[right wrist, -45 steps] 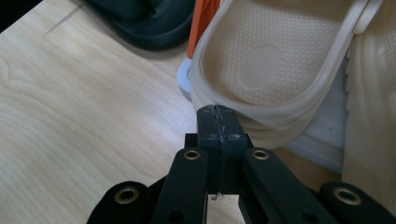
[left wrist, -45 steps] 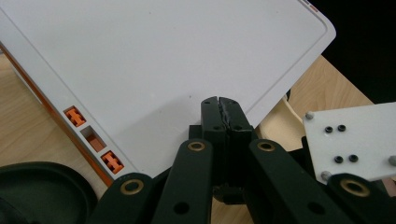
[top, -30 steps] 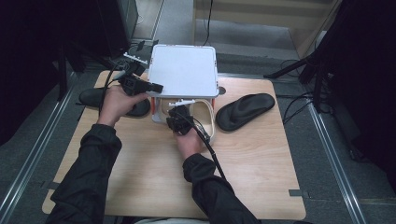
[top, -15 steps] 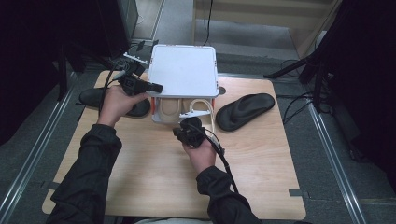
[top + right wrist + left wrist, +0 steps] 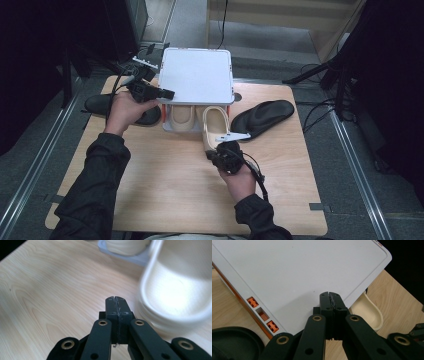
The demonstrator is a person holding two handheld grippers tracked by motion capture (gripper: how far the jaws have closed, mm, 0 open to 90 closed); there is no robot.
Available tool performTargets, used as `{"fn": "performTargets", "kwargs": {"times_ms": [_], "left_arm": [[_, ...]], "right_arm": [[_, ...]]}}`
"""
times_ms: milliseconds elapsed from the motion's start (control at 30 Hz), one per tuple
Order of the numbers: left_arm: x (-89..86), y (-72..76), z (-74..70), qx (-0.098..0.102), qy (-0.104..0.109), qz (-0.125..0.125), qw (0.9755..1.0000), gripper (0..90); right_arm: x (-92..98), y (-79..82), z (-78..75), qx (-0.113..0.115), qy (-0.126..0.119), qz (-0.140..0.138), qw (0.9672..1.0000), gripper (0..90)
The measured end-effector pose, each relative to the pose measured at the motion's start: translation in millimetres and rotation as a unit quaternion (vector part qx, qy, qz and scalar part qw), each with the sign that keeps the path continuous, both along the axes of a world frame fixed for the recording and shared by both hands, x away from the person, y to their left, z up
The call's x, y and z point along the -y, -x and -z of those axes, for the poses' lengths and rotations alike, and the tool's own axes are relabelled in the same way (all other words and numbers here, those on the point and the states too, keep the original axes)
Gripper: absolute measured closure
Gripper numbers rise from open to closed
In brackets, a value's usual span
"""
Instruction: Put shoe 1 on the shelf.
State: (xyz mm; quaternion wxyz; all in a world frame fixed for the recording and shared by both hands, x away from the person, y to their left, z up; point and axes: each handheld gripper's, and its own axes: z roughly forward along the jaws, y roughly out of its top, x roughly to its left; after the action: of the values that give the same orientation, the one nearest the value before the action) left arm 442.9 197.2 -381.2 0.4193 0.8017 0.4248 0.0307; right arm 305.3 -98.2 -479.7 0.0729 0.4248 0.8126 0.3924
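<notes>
Your right gripper [image 5: 220, 156], jaws together and empty beside the cream slipper [image 5: 214, 127], may knock it askew off the rack [image 5: 197, 76].

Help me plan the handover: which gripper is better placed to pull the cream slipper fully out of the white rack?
The right gripper: it sits, jaws shut, beside the half-out cream slipper. The left gripper rests against the white rack.
</notes>
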Motion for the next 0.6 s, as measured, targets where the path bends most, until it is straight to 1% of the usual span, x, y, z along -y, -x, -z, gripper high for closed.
{"fn": "performTargets", "kwargs": {"times_ms": [133,267,333,433,500,567,600], "left_arm": [[-0.5,-0.1,0.1,-0.001,0.001,0.0,1.0,90.0],[-0.6,-0.1,0.1,-0.001,0.001,0.0,1.0,90.0],[-0.6,-0.2,0.2,-0.001,0.001,0.0,1.0,90.0],[-0.6,-0.3,0.2,-0.002,0.001,0.0,1.0,90.0],[-0.5,-0.2,0.1,-0.002,0.001,0.0,1.0,90.0],[-0.7,-0.3,0.2,-0.002,0.002,0.0,1.0,90.0],[-0.9,-0.3,0.2,-0.002,0.002,0.001,1.0,90.0]], "right_arm": [[18.1,3.4,4.2,-0.006,0.005,0.011,0.9999,90.0],[29.8,4.6,10.0,-0.012,0.015,0.017,0.9997,90.0],[33.0,2.7,13.2,-0.013,0.023,0.022,0.9994,90.0],[36.1,-3.2,17.1,-0.011,0.024,0.033,0.9991,90.0],[35.9,-7.9,18.9,-0.02,0.013,0.039,0.9989,90.0],[33.5,-11.6,20.3,-0.015,0.02,0.039,0.9989,90.0],[32.1,-13.2,20.8,-0.018,0.022,0.039,0.9988,90.0]]}}
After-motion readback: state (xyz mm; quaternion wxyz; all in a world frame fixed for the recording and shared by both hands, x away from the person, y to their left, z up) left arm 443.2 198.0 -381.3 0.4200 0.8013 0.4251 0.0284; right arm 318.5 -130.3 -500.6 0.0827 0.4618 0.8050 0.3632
